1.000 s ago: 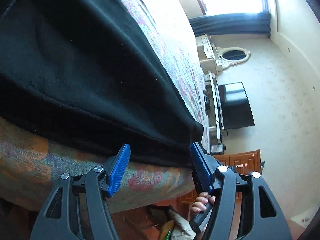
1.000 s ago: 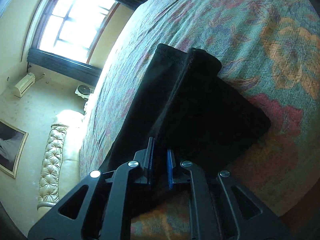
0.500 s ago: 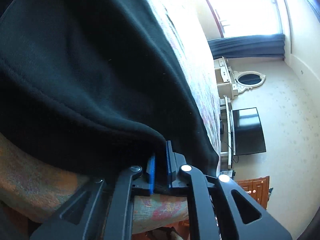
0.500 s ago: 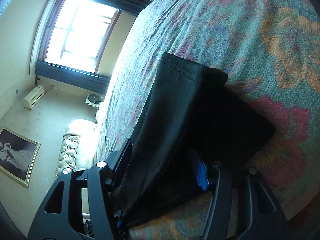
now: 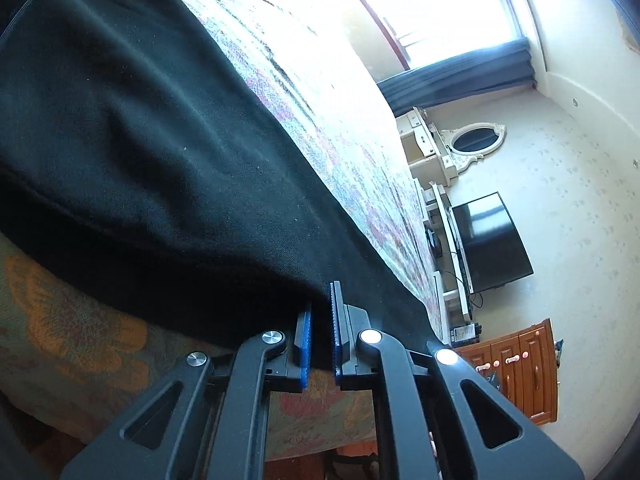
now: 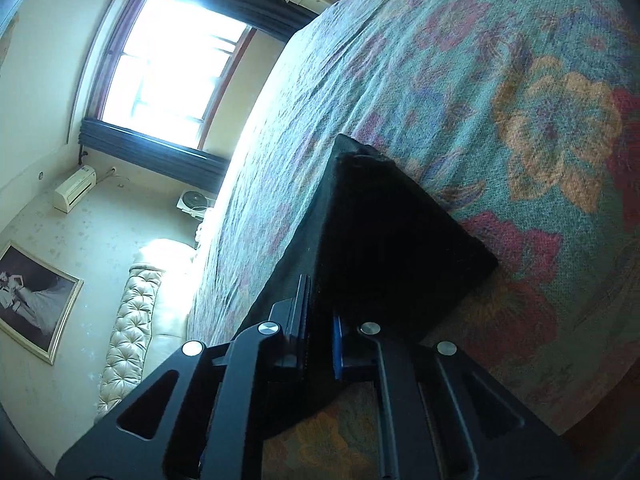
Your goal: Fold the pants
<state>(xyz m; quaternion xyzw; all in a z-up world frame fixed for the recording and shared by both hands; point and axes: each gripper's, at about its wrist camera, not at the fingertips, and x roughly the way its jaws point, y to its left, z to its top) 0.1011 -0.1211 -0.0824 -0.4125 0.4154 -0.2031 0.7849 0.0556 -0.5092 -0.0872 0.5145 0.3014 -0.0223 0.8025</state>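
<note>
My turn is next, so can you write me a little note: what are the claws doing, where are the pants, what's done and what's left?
Left claw: shut on the near edge of the black pants, at the edge of the bed.
Right claw: has just closed and is shut on the pants' other end, where the cloth already lies doubled.
Pants: spread on the flowery bed cover, near its edge.
Done: both ends gripped, one fold seems made.
Left: probably lift both ends together, lay them over for the next fold, then let go and smooth it.
</note>
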